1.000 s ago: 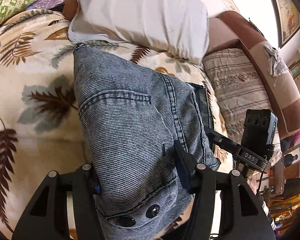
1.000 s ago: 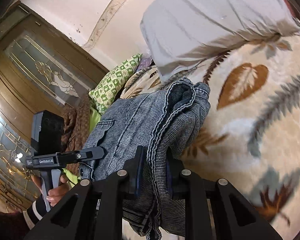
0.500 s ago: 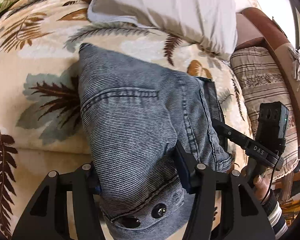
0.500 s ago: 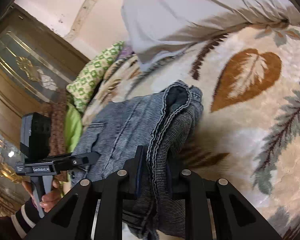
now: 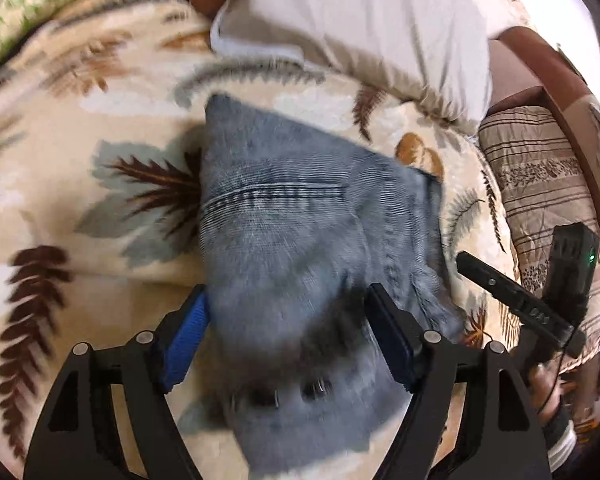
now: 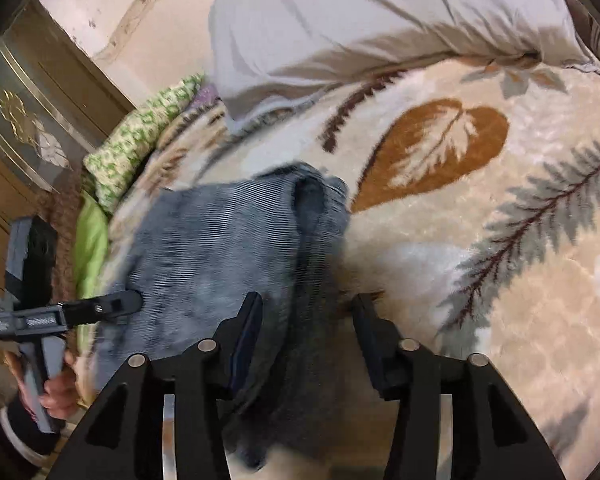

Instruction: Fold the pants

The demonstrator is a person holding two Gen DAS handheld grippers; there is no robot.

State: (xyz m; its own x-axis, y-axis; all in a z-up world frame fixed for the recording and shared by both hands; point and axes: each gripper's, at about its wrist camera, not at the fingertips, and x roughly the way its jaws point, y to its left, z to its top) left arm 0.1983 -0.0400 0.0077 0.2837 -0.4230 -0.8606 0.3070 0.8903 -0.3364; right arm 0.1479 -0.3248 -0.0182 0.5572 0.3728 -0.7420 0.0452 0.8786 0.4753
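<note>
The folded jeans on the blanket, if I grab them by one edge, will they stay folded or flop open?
Probably flop: the folded jeans sag and bulge between the open left tool instead of lying flat. The stacked layers at the edge look loose, so they would likely slide apart. The thick denim seems fairly heavy; the plush blanket may drag on it.

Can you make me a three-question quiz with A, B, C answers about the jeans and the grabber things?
1. Where do the jeans lie?
A. on the leaf-print blanket
B. on a chair
C. on the floor

2. What colour is the pad on the left gripper finger?
A. red
B. blue
C. yellow

3. How are the right gripper fingers?
A. spread open
C. shut on the pillow
B. gone

Answers: 1 A, blanket shows all around the denim. 2 B, a blue pad faces the jeans. 3 A, a wide gap shows between them.
</note>
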